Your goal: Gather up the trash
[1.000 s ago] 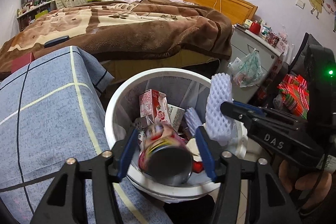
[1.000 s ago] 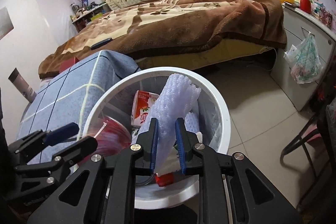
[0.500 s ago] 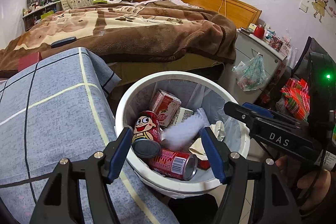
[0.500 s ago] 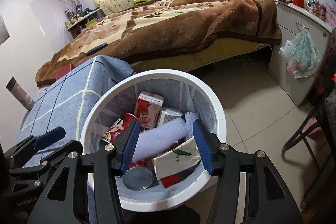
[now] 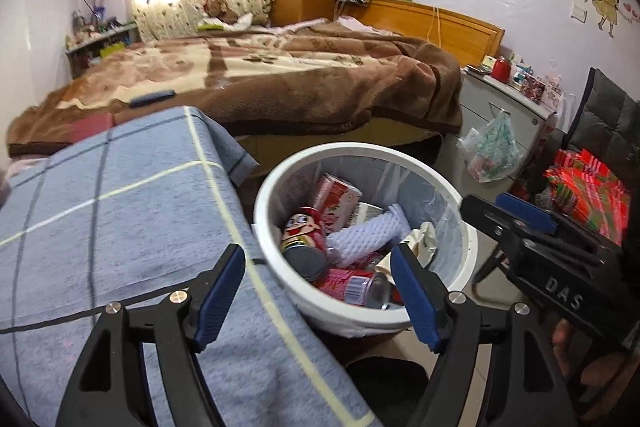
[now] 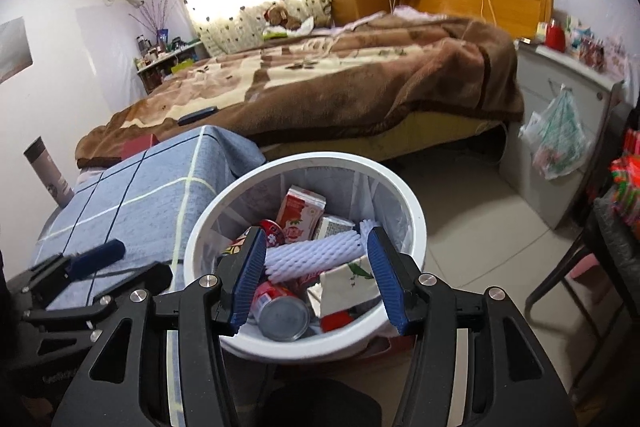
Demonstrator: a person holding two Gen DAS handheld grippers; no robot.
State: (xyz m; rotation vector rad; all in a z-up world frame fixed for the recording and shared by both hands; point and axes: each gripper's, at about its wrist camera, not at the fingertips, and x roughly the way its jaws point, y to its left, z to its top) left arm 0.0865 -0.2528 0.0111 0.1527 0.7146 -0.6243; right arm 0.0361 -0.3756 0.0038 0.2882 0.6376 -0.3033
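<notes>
A white trash bin stands on the floor beside a table with a blue checked cloth. In it lie a white foam net sleeve, a red can with a cartoon face, another red can, a red-and-white carton and crumpled paper. My left gripper is open and empty above the bin's near rim and the table edge. My right gripper is open and empty over the bin; it also shows in the left wrist view.
A bed with a brown blanket lies behind the bin. A grey cabinet with a hanging plastic bag stands at the right. A dark chair with red packaging is at the far right. A grey flask stands at the left.
My left gripper let go of the red can and my right gripper let go of the foam sleeve; both now lie in the bin. Both grippers opened and drew back and up.
</notes>
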